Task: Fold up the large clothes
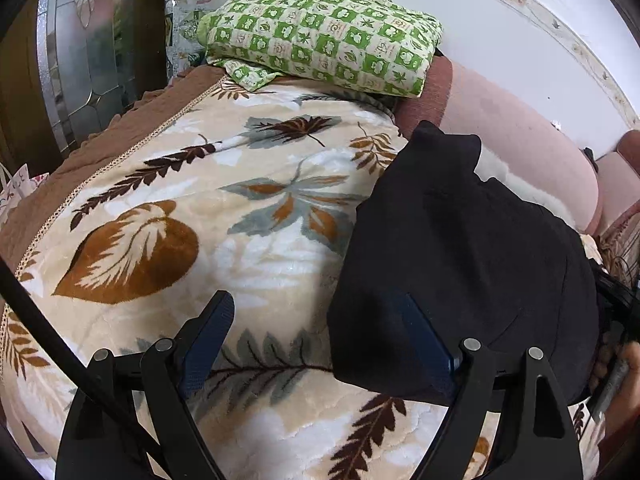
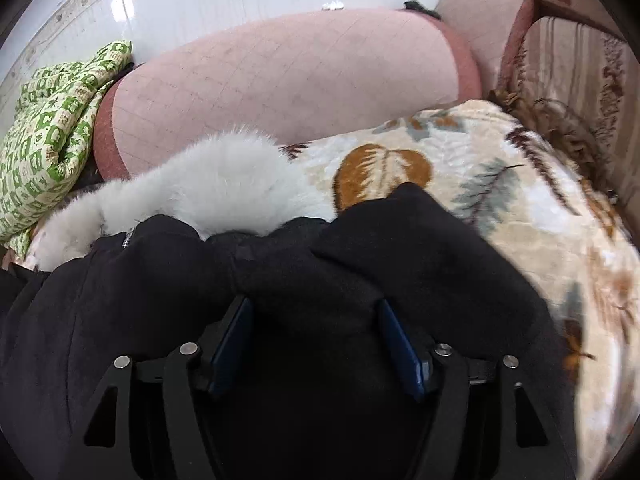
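A large black coat (image 1: pixel 460 248) with a white fur collar (image 2: pixel 208 192) lies folded on a leaf-patterned blanket (image 1: pixel 200 216). In the left wrist view my left gripper (image 1: pixel 320 320) is open, low over the blanket at the coat's left edge; its right finger overlaps the coat's edge. In the right wrist view the black coat (image 2: pixel 320 300) fills the foreground. My right gripper (image 2: pixel 316 320) stands open over the coat, with black fabric between and under its blue-padded fingers (image 2: pixel 236 336). Whether the fingers press the cloth I cannot tell.
A folded green-and-white checked quilt (image 1: pixel 320 28) lies at the far end of the bed. A pink bolster cushion (image 2: pixel 288 80) runs along the white wall. A brown fringed cover (image 2: pixel 560 128) lies at the right. A glass-panelled door (image 1: pixel 92 40) stands at far left.
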Demonstrator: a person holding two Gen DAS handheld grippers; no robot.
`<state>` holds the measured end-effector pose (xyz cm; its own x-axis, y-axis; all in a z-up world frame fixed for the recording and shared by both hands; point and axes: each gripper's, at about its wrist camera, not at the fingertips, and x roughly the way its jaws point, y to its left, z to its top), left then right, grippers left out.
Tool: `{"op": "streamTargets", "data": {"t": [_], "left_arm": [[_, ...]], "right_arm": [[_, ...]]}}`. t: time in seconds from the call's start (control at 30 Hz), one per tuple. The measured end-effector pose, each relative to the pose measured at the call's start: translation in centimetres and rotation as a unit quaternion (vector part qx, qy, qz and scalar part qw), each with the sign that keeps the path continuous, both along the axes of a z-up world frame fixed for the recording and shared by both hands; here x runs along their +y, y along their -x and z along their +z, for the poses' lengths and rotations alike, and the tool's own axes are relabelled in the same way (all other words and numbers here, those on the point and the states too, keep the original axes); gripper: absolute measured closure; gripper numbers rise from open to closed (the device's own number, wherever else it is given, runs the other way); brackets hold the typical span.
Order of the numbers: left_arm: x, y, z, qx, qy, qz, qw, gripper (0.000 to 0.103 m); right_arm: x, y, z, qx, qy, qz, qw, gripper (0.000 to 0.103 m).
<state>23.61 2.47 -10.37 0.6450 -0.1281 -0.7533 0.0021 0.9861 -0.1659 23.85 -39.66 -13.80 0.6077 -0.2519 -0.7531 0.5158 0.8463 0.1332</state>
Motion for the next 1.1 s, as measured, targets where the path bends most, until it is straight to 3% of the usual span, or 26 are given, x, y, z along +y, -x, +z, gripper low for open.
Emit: {"op": "streamTargets", "data": {"t": [0.17, 0.37, 0.47, 0.57, 0.77, 0.93, 1.1], "left_arm": [[0.9, -0.1, -0.1, 0.005, 0.011, 0.017, 0.9998, 0.018], [0.5, -0.1, -0.5, 0.013, -0.003, 0.032, 0.9994, 0.018], [-0.4, 0.3, -0.7, 0.013, -0.002, 0.029, 0.9995, 0.018], [-1.9, 0.8, -0.7, 0.004, -0.003, 0.018, 0.9998, 0.018], [-6.0, 0.6, -1.7, 0.001, -0.089, -0.011, 0.9959, 0.018], [-6.4, 0.9, -1.2, -0.002, -0.112, -0.014, 0.9936, 0.018], [-5.0, 2.0, 0.1, -0.015, -0.094, -0.020, 0.9953, 0.018]], "right_arm": [[1.5, 7.2, 2.9, -0.051, 0.002, 0.036, 0.998, 0.024], [3.2, 14.3, 1.7, -0.063, 0.031, 0.039, 0.997, 0.022], [4.9, 14.6, 1.2, -0.078, 0.066, 0.047, 0.994, 0.022], [6.1, 13.0, 0.4, -0.086, 0.066, 0.060, 0.992, 0.022], [7.6, 9.7, -0.9, -0.054, 0.114, 0.068, 0.990, 0.012], [6.5, 10.9, -0.3, -0.069, 0.091, 0.079, 0.990, 0.011], [4.4, 13.9, 1.4, -0.102, 0.063, 0.051, 0.991, 0.011]]}}
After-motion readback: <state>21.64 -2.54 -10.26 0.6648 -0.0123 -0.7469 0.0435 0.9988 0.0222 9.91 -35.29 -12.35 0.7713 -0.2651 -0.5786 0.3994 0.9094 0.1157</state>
